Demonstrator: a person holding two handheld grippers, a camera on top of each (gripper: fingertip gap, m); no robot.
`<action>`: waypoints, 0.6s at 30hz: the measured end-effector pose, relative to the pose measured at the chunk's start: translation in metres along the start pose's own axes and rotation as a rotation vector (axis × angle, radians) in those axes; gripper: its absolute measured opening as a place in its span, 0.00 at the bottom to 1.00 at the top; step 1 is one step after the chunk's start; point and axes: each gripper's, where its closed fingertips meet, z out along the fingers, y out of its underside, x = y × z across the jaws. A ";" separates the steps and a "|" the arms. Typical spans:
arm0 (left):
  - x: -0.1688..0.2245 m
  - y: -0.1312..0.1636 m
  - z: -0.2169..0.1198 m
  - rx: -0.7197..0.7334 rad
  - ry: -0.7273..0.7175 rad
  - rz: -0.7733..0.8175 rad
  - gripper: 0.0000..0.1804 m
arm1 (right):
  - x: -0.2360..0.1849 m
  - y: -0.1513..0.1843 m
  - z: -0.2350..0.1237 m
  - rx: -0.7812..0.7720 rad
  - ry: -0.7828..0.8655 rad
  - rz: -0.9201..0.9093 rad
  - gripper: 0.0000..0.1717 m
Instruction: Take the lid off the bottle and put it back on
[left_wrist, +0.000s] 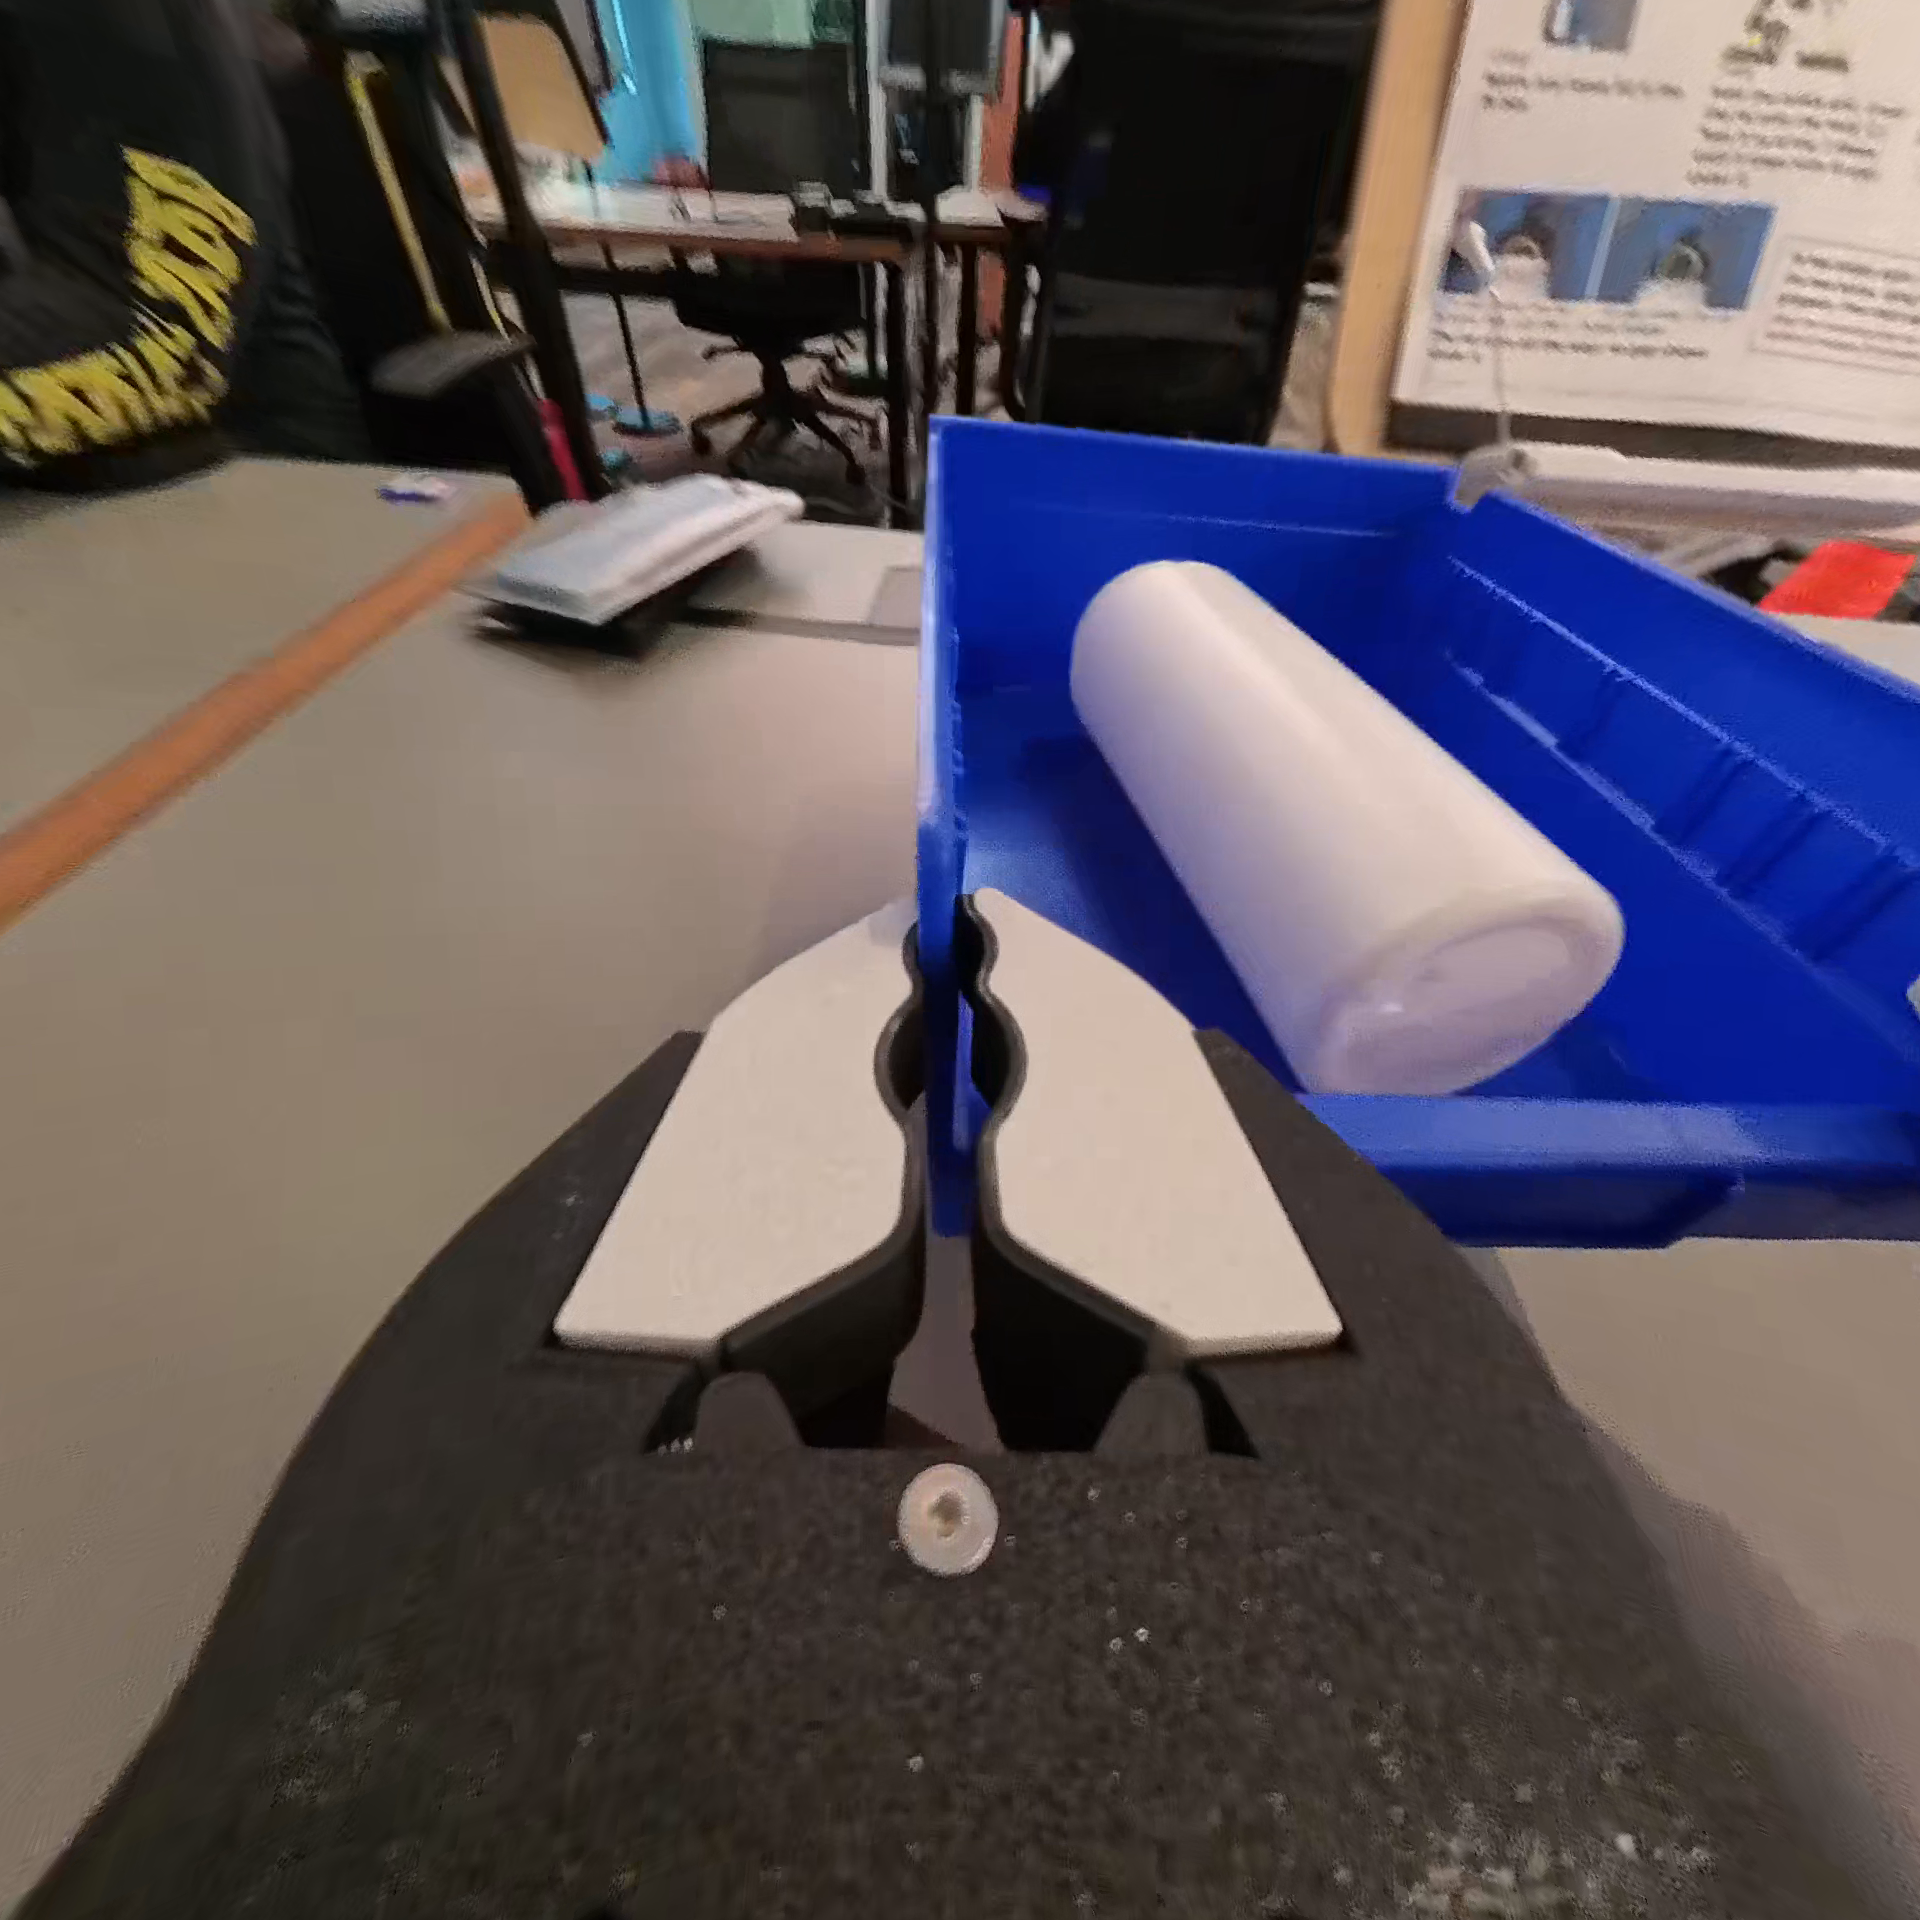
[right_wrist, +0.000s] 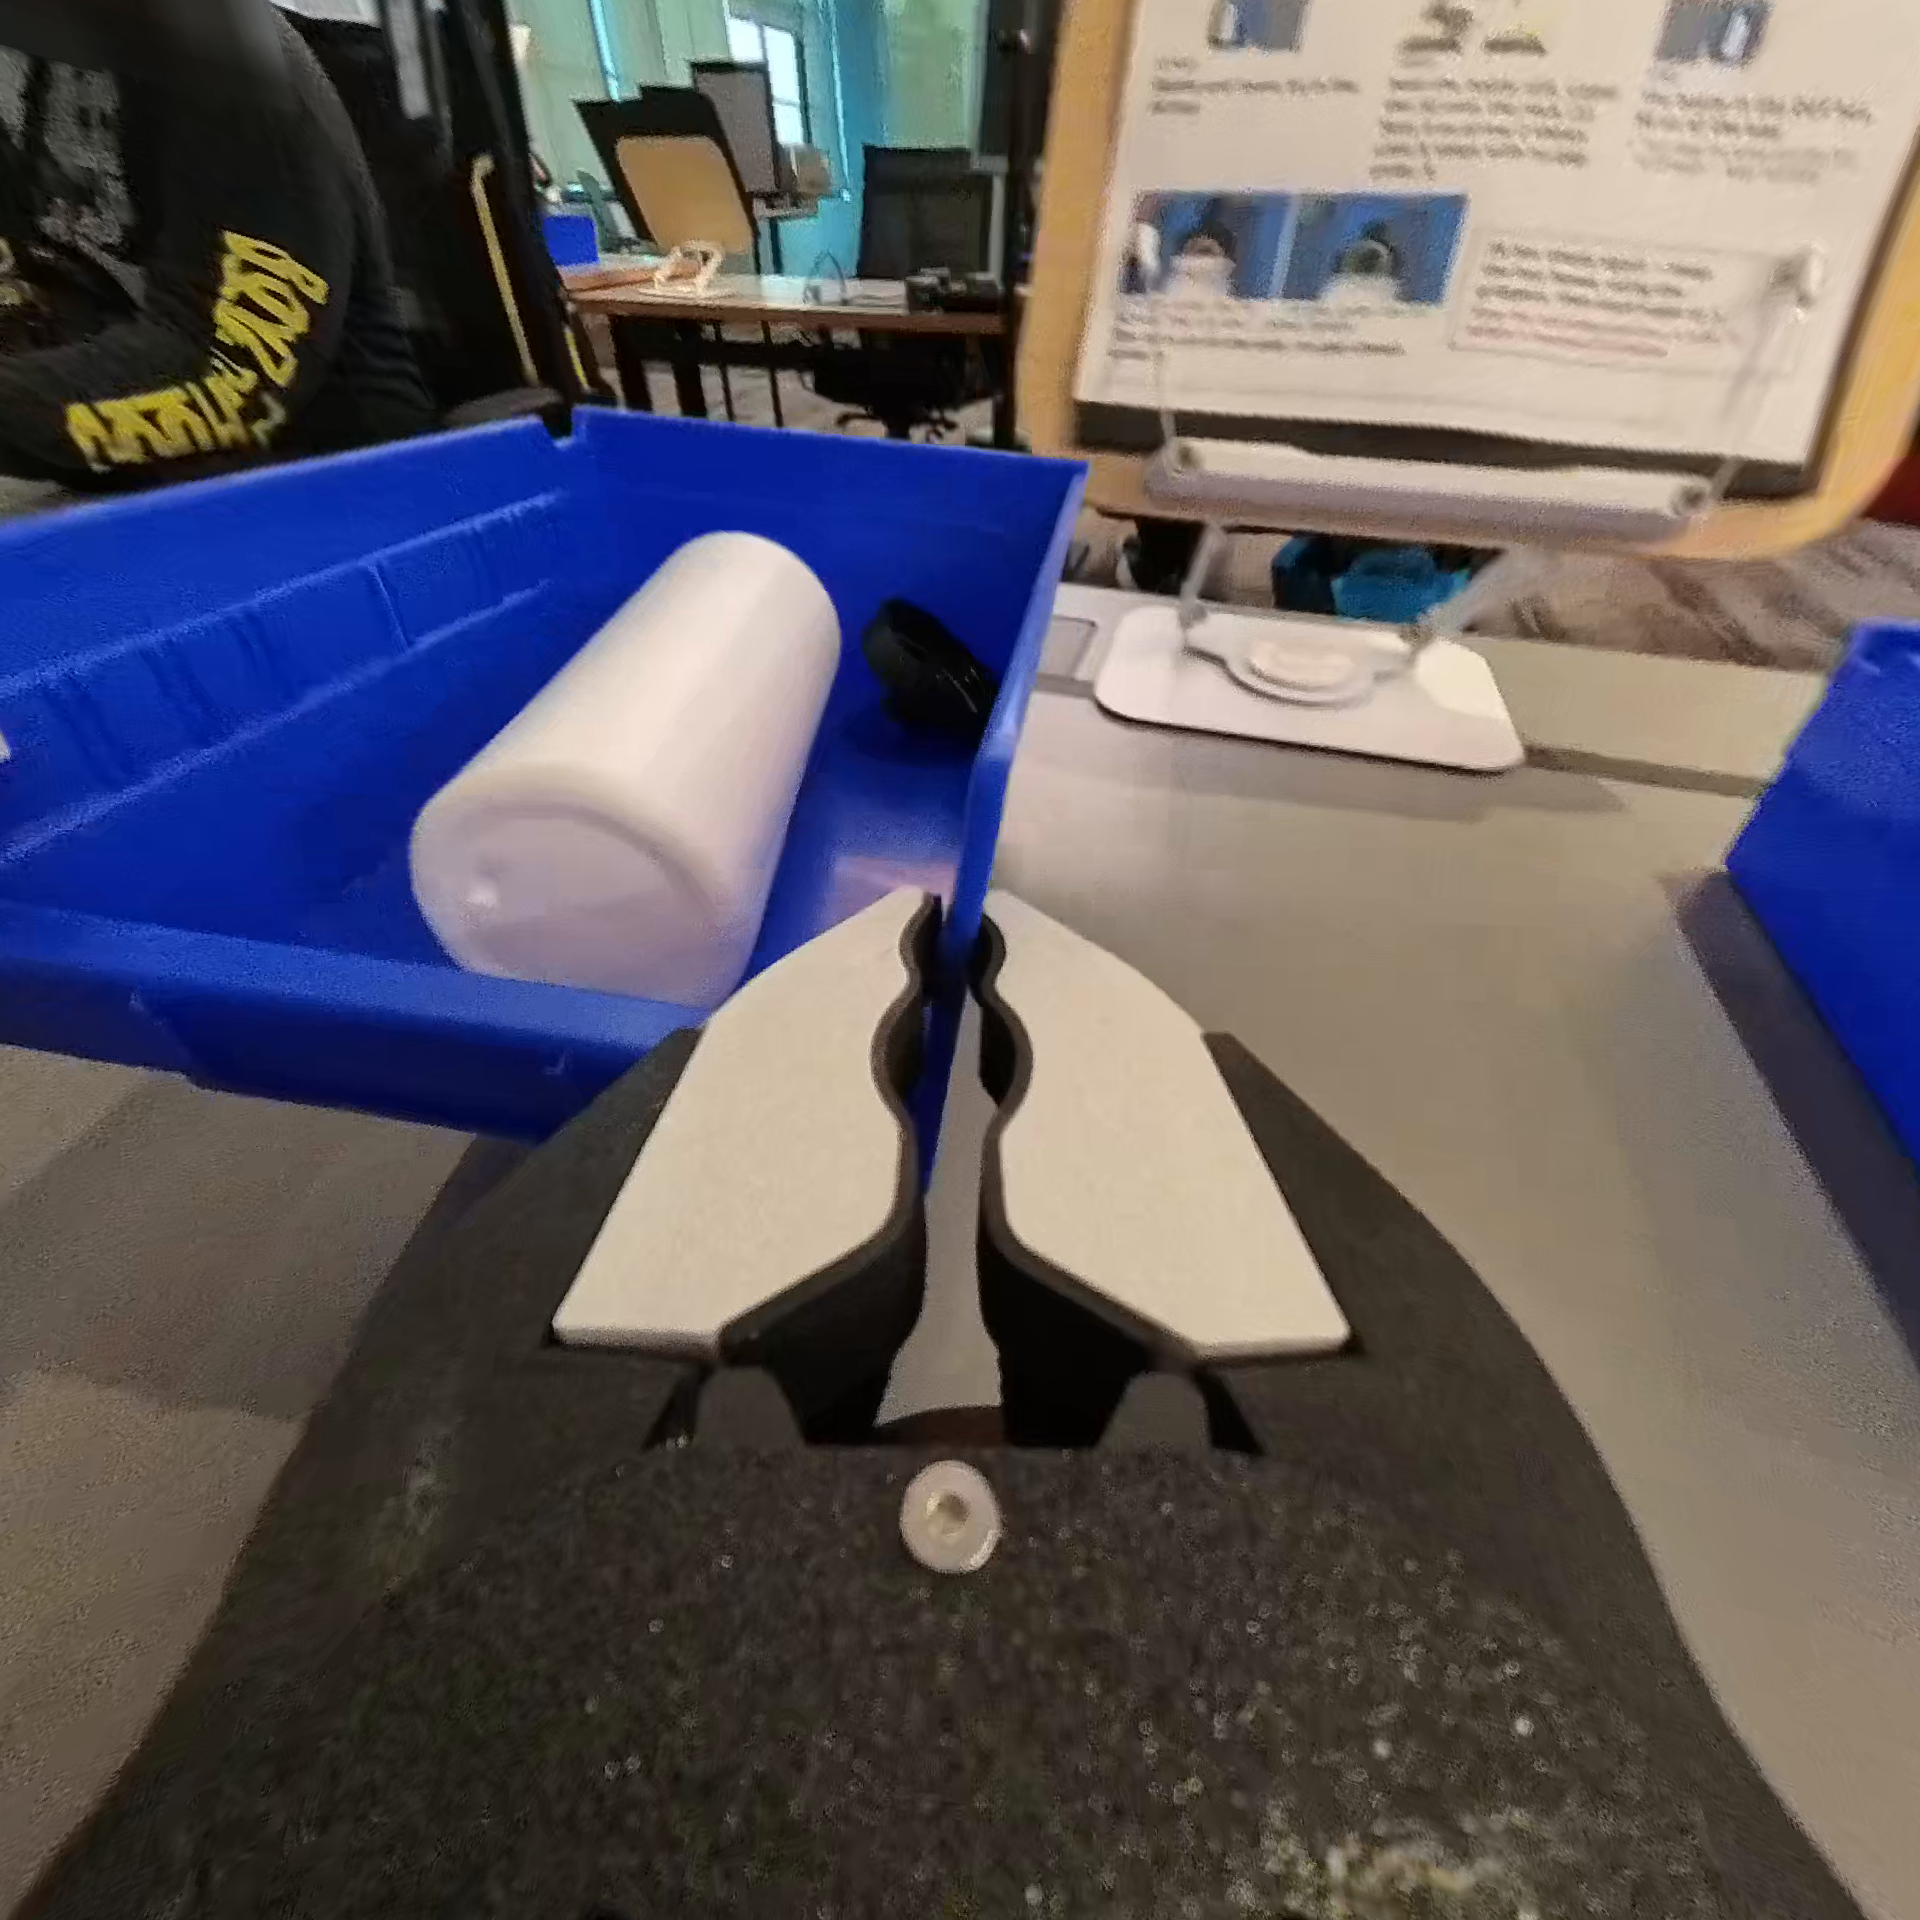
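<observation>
Showing: two blue bins, one (right_wrist: 520, 1039) lying near the middle and a second (right_wrist: 1829, 831) standing off at the right edge; one white bottle (right_wrist: 623, 769) lying in the first bin; one black lid (right_wrist: 925, 665) resting beside it; two grippers, left (left_wrist: 948, 935) and right (right_wrist: 961, 925).

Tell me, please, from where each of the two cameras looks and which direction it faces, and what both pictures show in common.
Left wrist view: sits on the left gripper, looks forward along its fingers, which are closed on the left wall of the blue bin; grey table to the left.
Right wrist view: sits on the right gripper, facing forward, its fingers closed on the bin's right wall; a black lid lies inside.
Shared: the bin, the white bottle lying in it, the poster board behind.
</observation>
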 end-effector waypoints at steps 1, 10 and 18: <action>-0.015 -0.002 0.001 0.014 -0.013 0.009 0.01 | -0.014 -0.001 0.005 0.009 -0.014 -0.005 0.03; -0.110 0.032 0.035 -0.055 0.011 -0.036 0.01 | -0.108 0.025 0.049 -0.039 -0.053 0.002 0.03; -0.123 0.054 0.052 -0.141 0.012 -0.065 0.01 | -0.126 0.050 0.062 -0.247 -0.216 0.181 0.07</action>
